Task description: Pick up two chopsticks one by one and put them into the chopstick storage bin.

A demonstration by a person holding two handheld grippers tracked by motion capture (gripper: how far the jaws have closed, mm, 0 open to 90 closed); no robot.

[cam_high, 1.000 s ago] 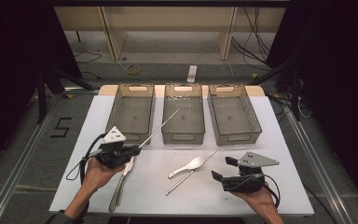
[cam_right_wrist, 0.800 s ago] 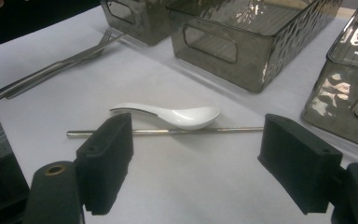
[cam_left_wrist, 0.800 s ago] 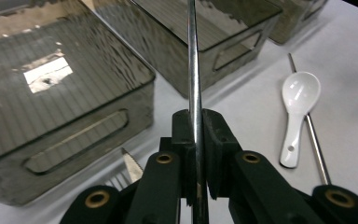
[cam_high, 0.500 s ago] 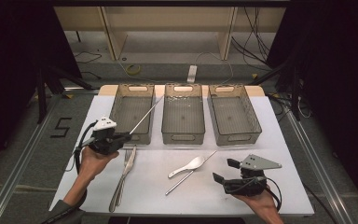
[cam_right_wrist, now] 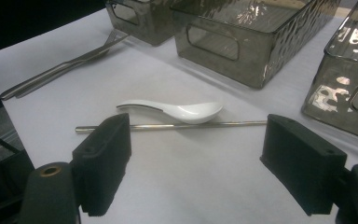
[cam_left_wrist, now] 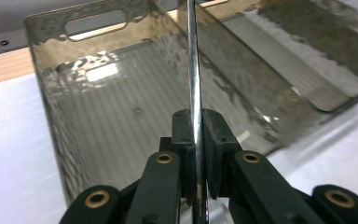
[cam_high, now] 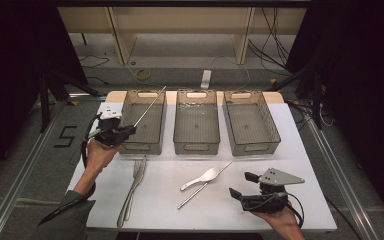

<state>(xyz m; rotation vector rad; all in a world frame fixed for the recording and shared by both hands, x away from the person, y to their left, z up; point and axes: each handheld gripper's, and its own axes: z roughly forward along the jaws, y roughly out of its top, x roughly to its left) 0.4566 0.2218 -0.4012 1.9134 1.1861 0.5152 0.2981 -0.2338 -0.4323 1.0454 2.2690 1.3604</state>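
Two grippers: the left gripper (cam_high: 125, 131) clenches a metal chopstick (cam_high: 150, 106) slanting above the left bin (cam_high: 142, 147) near the table's (cam_high: 300, 150) far-left corner; the right gripper (cam_high: 242, 185) (near-right corner) stands released, holding nothing.

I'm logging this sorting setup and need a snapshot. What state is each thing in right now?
Left gripper: shut on a metal chopstick, held over the left bin.
Right gripper: open, holding nothing.
Middle bin: empty.
Right bin: empty.
White spoon: lying on the table.
Second chopstick: lying beside the spoon.
Forks: lying flat, side by side.
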